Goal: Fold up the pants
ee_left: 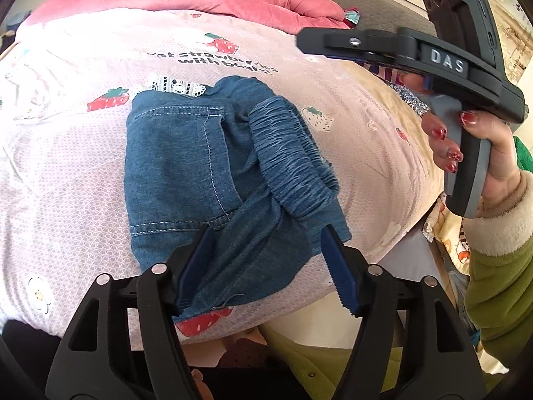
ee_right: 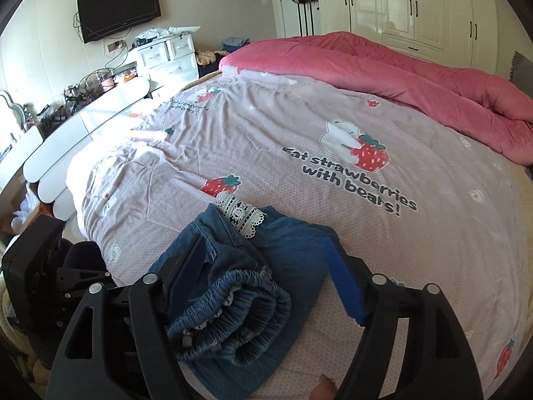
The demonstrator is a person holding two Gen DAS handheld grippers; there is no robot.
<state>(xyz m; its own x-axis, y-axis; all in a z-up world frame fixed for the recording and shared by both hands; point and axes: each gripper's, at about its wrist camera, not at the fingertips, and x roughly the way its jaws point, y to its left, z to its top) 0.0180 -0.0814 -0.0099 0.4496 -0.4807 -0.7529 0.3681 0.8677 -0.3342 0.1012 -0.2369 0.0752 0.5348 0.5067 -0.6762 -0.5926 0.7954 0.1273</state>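
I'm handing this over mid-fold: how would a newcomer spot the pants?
Find the bed with the pink strawberry sheet and the rolled red quilt at its far side. Near the sheet's front edge lies a folded blue denim bundle, the pants. Nothing else there is denim; a gathered elastic waistband lies on top and white lace trim peeks out.

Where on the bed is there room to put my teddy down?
Bare sheet stretches between the folded denim pants and the rolled pink quilt, around the printed strawberry bear. The near edge is crowded: pants, left gripper and right gripper.
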